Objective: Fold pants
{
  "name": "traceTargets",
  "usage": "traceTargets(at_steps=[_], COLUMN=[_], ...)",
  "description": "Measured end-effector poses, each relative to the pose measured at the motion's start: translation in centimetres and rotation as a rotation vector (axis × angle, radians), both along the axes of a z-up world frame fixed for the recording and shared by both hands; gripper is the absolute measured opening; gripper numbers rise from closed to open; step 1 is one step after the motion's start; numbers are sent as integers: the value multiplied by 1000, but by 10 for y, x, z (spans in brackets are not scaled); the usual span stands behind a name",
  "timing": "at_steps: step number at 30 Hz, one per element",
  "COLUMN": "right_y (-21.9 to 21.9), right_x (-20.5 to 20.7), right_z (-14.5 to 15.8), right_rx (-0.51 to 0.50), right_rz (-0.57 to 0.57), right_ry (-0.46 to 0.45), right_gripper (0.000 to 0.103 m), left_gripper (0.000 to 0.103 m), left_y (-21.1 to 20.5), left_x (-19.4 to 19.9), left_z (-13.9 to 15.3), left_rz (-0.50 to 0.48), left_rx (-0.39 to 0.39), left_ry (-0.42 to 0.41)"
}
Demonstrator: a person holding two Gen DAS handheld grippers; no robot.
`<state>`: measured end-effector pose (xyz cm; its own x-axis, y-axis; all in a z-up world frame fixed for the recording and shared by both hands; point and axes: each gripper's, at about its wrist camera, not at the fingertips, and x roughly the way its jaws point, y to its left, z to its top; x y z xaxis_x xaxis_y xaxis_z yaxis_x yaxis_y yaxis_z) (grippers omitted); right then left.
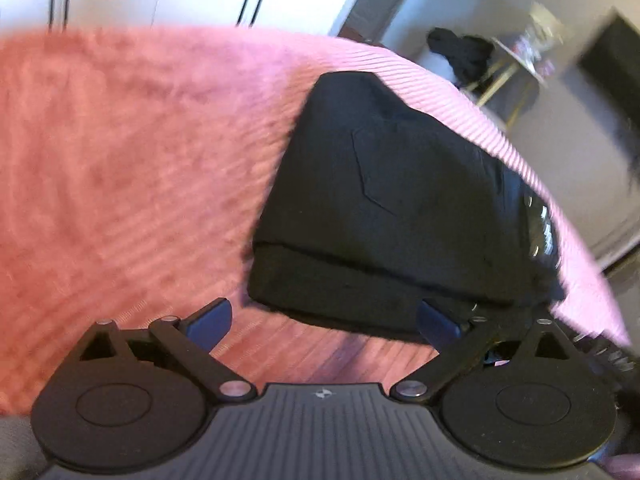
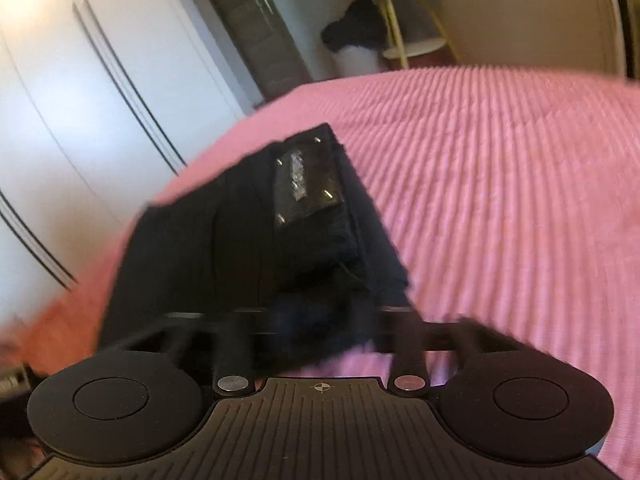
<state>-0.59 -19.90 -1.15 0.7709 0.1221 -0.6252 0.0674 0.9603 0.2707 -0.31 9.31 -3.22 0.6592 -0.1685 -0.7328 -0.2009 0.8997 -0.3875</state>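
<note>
Black pants (image 1: 384,208) lie folded into a compact bundle on a pink ribbed bedspread (image 1: 120,160), near its right edge. My left gripper (image 1: 322,322) is open just short of the bundle's near edge, blue pads spread wide, with nothing pinched. In the right wrist view the same pants (image 2: 240,248) show a shiny studded patch (image 2: 304,184) on top. My right gripper (image 2: 320,320) is blurred; its linkage stands spread wide at the bundle's near edge and it looks open, with no cloth gripped.
White wardrobe doors (image 2: 80,80) stand beyond the bed's far edge. A small round side table (image 2: 400,12) with a dark heap of clothing (image 2: 356,28) beside it sits by the wall. The bedspread (image 2: 500,200) stretches wide to the right of the pants.
</note>
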Motion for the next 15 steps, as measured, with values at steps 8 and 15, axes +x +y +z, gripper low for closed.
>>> traceTargets(at_steps=[8,15], right_y=[42,60], right_x=[-34,-47], right_z=[7,12], right_rx=[-160,-198], right_rz=[99,141], right_ry=[40,9], right_gripper=[102,103], left_gripper=[99,99], left_y=[-27,-28], left_x=[-17,-35], left_z=[16,37], left_rz=[-65,-59], left_rx=[226,279], left_ry=[-32,-56])
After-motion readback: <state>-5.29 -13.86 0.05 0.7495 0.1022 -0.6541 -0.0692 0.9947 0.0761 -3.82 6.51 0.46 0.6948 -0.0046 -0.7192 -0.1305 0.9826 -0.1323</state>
